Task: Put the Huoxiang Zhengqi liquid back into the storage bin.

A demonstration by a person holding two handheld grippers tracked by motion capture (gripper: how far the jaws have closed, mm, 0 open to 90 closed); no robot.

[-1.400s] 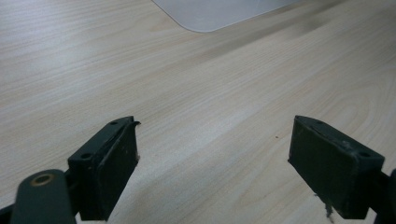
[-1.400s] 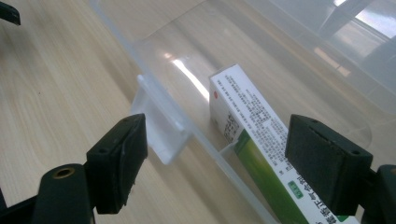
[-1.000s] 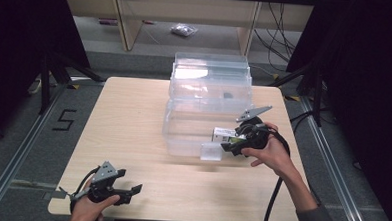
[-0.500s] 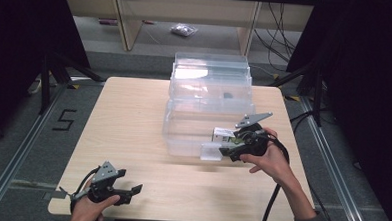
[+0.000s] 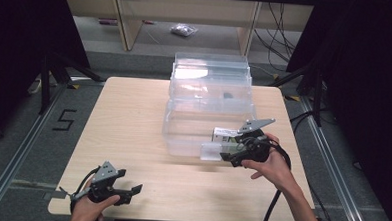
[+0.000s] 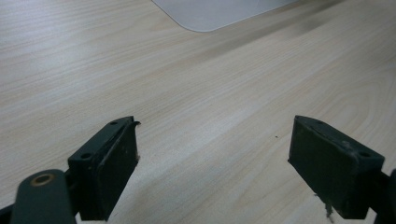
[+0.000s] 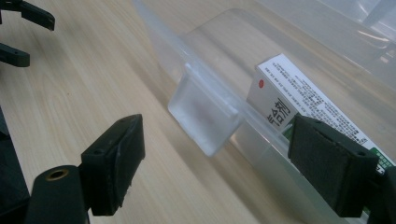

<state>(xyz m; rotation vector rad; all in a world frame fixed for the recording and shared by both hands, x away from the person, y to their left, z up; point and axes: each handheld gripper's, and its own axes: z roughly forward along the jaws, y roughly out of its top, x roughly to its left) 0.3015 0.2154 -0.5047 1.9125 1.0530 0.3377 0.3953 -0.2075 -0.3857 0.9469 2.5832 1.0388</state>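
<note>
A stack of clear plastic drawers point(image 5: 209, 98) stands mid-table, and the lowest drawer point(image 5: 183, 137) reaches toward me. In that drawer lies a white labelled box point(image 5: 222, 136) point(image 7: 289, 100). My right gripper point(image 5: 228, 155) point(image 7: 215, 154) is open at the drawer's front right. Its jaws stand on either side of the clear handle tab point(image 5: 209, 151) point(image 7: 205, 112) without touching it. My left gripper point(image 5: 133, 193) point(image 6: 212, 154) rests open near the table's front left corner, with bare wood between its jaws. A corner of the clear drawer point(image 6: 219, 11) lies far ahead of it.
The light wooden table point(image 5: 133, 123) has open wood left of the drawers and along the front. A black cable point(image 5: 275, 204) trails from the right gripper off the front edge. Beyond the table are shelf legs and a small bag point(image 5: 183, 31) on the floor.
My right hand and gripper have drifted slightly toward the near edge, staying at the drawer's handle. The left gripper has not moved.
</note>
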